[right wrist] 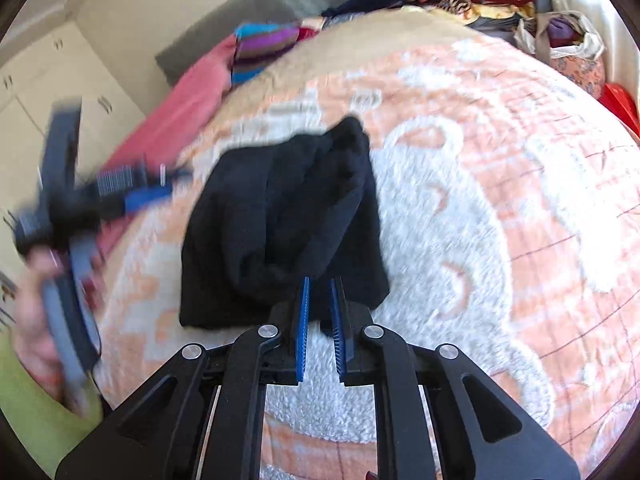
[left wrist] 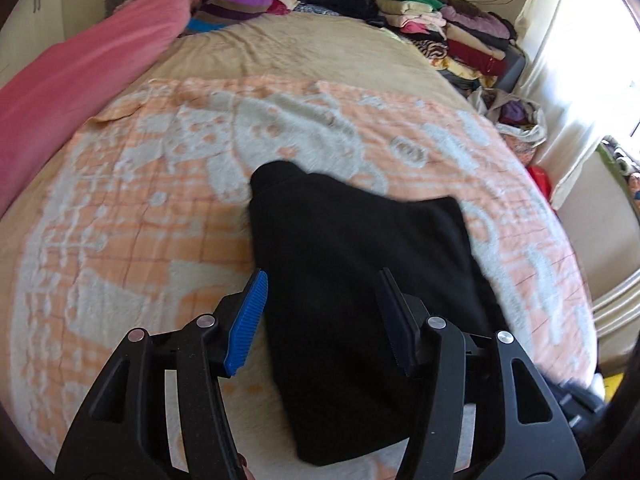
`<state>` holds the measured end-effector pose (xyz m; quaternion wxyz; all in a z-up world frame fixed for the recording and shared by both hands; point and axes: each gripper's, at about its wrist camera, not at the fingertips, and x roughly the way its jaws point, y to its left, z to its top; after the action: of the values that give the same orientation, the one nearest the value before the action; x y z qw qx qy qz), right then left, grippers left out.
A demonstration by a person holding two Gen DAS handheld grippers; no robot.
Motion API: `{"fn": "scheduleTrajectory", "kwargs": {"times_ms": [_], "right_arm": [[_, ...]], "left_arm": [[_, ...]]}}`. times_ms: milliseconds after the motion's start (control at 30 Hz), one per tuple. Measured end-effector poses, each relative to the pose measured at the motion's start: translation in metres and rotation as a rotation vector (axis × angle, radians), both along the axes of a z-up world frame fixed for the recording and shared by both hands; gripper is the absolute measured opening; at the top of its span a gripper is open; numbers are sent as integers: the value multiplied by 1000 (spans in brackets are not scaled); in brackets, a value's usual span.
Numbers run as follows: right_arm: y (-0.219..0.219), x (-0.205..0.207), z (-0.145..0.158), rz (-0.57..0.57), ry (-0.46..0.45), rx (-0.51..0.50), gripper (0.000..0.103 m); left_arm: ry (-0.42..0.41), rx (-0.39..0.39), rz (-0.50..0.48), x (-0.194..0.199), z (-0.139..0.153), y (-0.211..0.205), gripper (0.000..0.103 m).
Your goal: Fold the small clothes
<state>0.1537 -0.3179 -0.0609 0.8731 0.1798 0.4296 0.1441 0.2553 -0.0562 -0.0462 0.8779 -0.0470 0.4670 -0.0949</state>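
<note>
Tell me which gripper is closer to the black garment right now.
Right. The right gripper sits at the black garment's near edge, nearly closed; whether it grips is unclear. The left gripper hovers open above it.

Garment point(left wrist: 360, 264) solid black. Blanket point(left wrist: 140, 208) orange-peach with white woven figures and thin red grid lines. Bedsheet point(left wrist: 300, 52) plain tan at far edge. Pink cover point(left wrist: 80, 68) at left edge. Striped cloth point(left wrist: 236, 2): turquoise, purple, dark bands. Gripper pads point(right wrist: 303, 328) blue, ribbed.
</note>
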Motion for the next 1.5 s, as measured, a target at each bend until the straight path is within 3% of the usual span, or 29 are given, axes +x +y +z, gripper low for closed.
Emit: {"fn": "scheduleTrajectory", "kwargs": {"times_ms": [67, 100, 133, 200, 367, 467, 533, 600, 667, 733, 867, 967, 1067, 1100, 1233, 1367, 1500], "right_arm": [[-3, 3, 6, 7, -24, 3, 12], [-2, 6, 9, 21, -30, 3, 18], [0, 10, 11, 41, -29, 7, 30], [3, 19, 15, 54, -25, 28, 41], [29, 64, 17, 104, 14, 22, 44], [37, 94, 5, 126, 70, 73, 47], [44, 109, -9, 123, 122, 75, 60], [49, 114, -21, 129, 141, 65, 58], [52, 113, -31, 162, 142, 102, 22], [48, 106, -23, 157, 103, 109, 15], [43, 100, 1, 151, 2, -1, 15], [48, 106, -21, 147, 37, -130, 16], [40, 111, -35, 122, 75, -88, 27], [33, 110, -29, 109, 64, -73, 38], [14, 89, -7, 119, 2, -42, 39], [4, 72, 0, 177, 22, -4, 42], [14, 64, 6, 257, 7, -59, 42]], "left_arm": [[12, 5, 11, -8, -12, 10, 48], [19, 4, 8, -13, -16, 10, 48], [24, 8, 6, -18, -21, 11, 49], [34, 18, -10, -26, -29, 8, 51], [21, 68, -60, -35, -34, -9, 52], [28, 63, -66, -36, -37, -13, 52], [33, 64, -71, -37, -40, -15, 52], [29, 71, -73, -38, -41, -16, 52], [29, 67, -73, -39, -40, -16, 52], [26, 63, -75, -40, -38, -18, 53], [12, 36, -106, -45, -32, -25, 56], [36, 50, -117, -44, -40, -31, 59], [57, 71, -113, -45, -51, -34, 59], [54, 72, -113, -46, -51, -34, 59], [45, 69, -115, -48, -45, -32, 59], [45, 69, -119, -51, -44, -32, 59], [50, 71, -125, -53, -43, -32, 59]]}}
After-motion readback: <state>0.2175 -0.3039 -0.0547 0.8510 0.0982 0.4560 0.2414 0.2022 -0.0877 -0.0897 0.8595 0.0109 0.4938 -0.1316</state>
